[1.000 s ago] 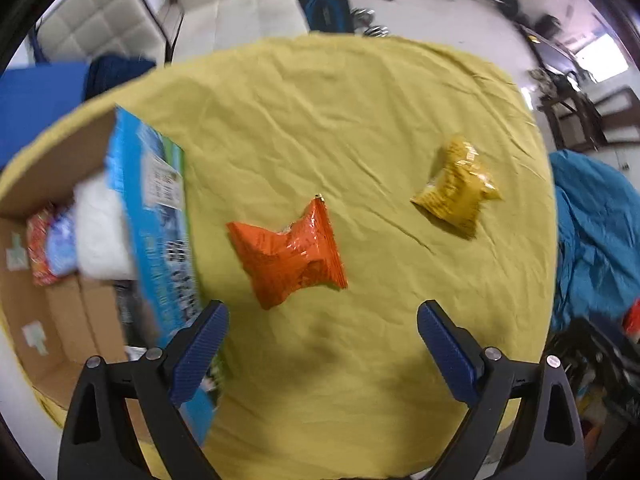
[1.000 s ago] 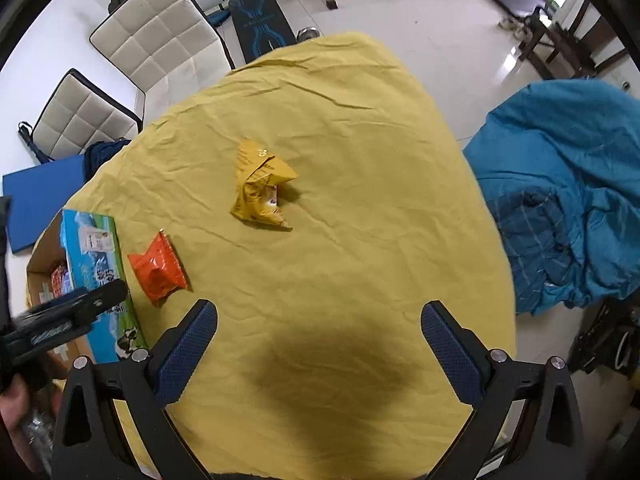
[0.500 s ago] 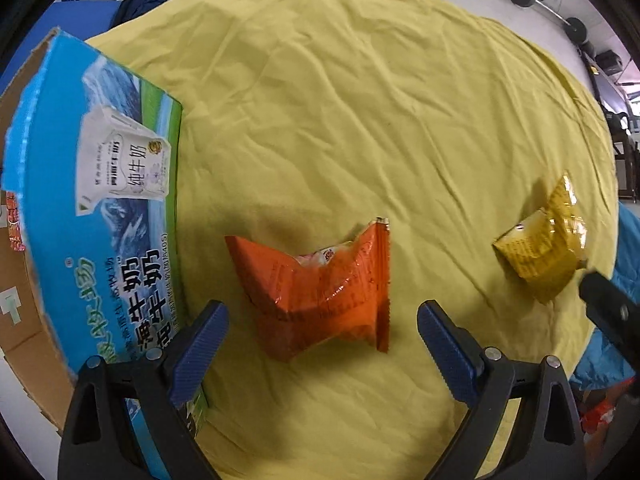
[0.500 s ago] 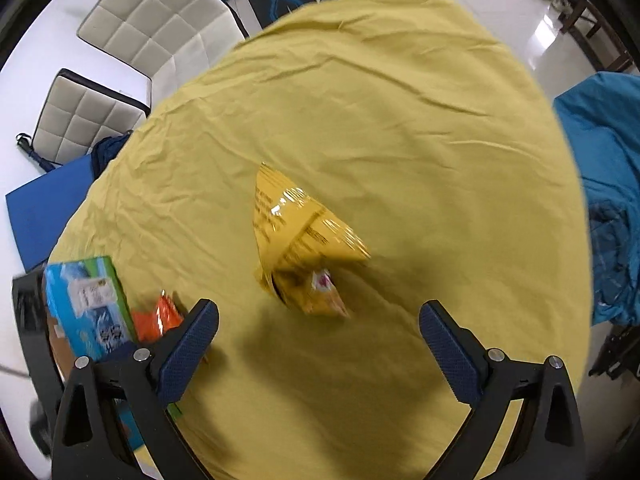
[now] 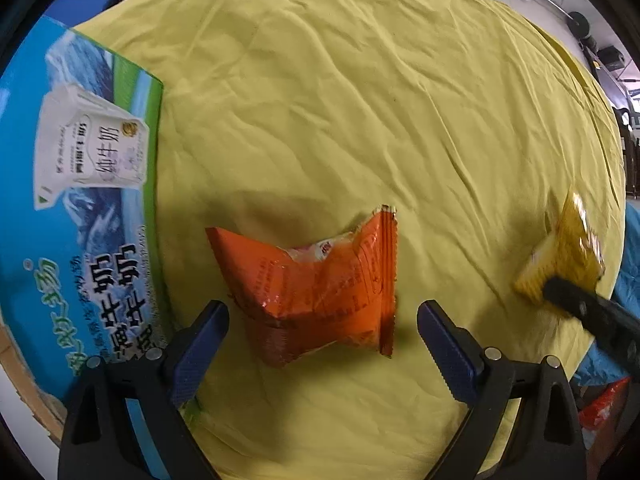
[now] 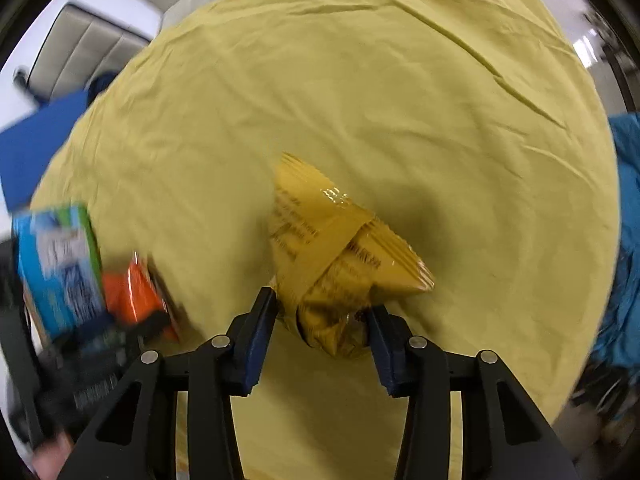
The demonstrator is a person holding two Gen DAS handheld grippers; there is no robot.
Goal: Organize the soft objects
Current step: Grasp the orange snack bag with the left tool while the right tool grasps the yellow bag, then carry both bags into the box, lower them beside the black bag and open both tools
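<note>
Crinkly foil: my right gripper pinches the yellow packet low on the cloth; it's light, puffy, slippery. Left gripper gapes wide around the orange packet, best squeezed mid-body.

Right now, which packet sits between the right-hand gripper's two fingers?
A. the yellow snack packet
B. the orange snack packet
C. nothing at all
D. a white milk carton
A: in the right wrist view the right gripper has its blue pads closed in against the lower end of the yellow snack packet, while the orange snack packet lies before the open left gripper.
</note>
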